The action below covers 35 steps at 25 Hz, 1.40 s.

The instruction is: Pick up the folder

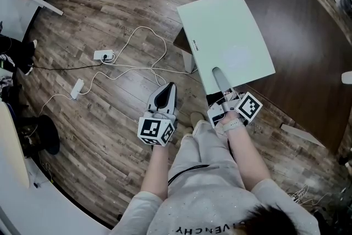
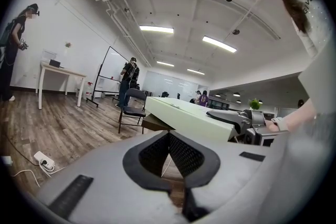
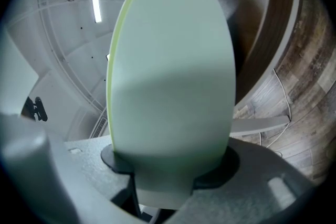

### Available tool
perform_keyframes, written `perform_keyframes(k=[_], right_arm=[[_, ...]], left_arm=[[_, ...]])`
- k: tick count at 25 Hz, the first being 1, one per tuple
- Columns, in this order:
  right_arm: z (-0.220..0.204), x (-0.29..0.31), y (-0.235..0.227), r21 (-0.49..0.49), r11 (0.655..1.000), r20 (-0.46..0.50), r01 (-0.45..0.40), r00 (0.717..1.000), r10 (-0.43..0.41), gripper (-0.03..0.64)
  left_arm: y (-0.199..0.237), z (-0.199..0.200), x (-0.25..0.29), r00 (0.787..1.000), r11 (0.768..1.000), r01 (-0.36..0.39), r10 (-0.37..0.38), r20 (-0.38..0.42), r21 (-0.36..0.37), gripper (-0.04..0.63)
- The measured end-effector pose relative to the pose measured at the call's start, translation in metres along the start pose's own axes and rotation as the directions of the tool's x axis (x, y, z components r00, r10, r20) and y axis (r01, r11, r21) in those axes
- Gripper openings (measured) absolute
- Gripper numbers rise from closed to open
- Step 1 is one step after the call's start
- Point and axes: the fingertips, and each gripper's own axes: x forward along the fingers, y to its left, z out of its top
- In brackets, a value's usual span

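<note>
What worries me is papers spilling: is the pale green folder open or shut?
Shut. The folder shows as one flat slab, covers together, and the right gripper has its jaws clamped over the near edge.

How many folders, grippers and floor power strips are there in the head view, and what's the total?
Folder: 1, light green, clamped by the right gripper
Grippers: 2, the right gripper and the left gripper
Power strips: 2, white, on the wood floor
Total: 5
</note>
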Motion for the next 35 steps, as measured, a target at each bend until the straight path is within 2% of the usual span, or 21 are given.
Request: perform_keyframes(k=[19, 26, 31, 35], right_arm=[[0.026, -0.035, 0.034, -0.136, 0.990, 0.017, 0.032, 0.999, -0.030, 0.264], [0.028, -0.038, 0.049, -0.237, 0.971, 0.005, 0.043, 0.999, -0.043, 0.264], [0.029, -0.036, 0.063, -0.309, 0.951, -0.007, 0.014, 1.000, -0.017, 0.263], [0.033, -0.036, 0.071, -0.324, 0.946, -0.002, 0.010, 1.000, -0.011, 0.262]], left_arm=[[-0.032, 0.029, -0.017, 0.999, 0.999, 0.022, -0.024, 0.043, 0.028, -0.002], [-0.028, 0.040, -0.025, 0.998, 0.999, 0.011, -0.013, 0.057, 0.032, -0.002], [-0.022, 0.049, -0.029, 0.998, 0.999, -0.004, 0.002, 0.070, 0.037, -0.002], [-0.019, 0.060, -0.030, 0.997, 0.999, -0.011, 0.007, 0.082, 0.043, -0.002]])
